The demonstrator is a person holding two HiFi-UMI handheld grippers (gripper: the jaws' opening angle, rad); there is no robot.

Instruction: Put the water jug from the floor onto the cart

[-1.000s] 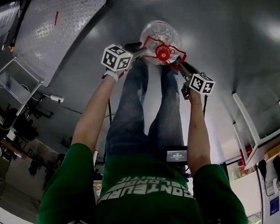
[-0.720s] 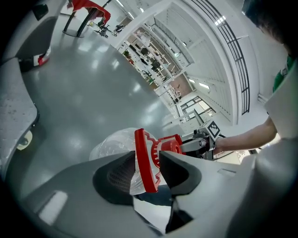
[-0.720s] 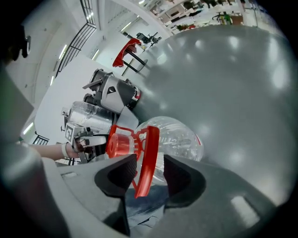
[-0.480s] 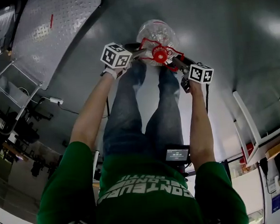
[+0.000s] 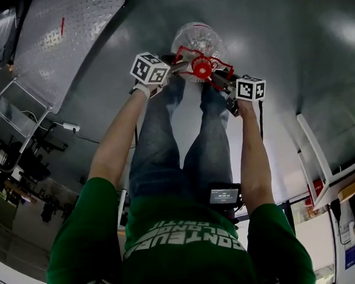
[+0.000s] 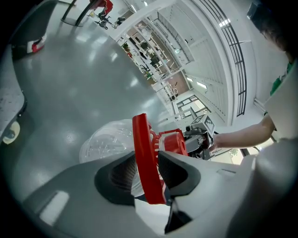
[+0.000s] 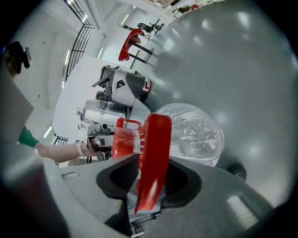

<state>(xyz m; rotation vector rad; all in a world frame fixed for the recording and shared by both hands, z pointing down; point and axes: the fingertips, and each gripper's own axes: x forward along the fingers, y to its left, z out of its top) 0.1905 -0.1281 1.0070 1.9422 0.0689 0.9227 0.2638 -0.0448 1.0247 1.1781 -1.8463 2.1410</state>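
Note:
A clear water jug (image 5: 197,39) with a red cap (image 5: 201,69) and a red carry handle (image 5: 186,53) is just past my feet, over the grey floor. I cannot tell whether it rests on the floor. My left gripper (image 5: 180,64) grips the handle's left side, and the red bar (image 6: 146,158) fills the gap between its pads. My right gripper (image 5: 218,79) grips the right side, with the red bar (image 7: 153,158) between its pads. Both pairs of jaws have just been closing on the handle. The jug's body (image 7: 193,137) bulges beyond the jaws.
The cart's diamond-plate deck (image 5: 65,37) lies at the upper left, and its edge and a wheel (image 6: 9,132) show at the left of the left gripper view. White shelf frames (image 5: 316,152) stand at the right. My legs (image 5: 178,144) are directly under the arms.
Both grippers have sunk and slid a little towards the jug. The right gripper's marker cube has moved up and left in the picture, and the jug has shifted slightly with them.

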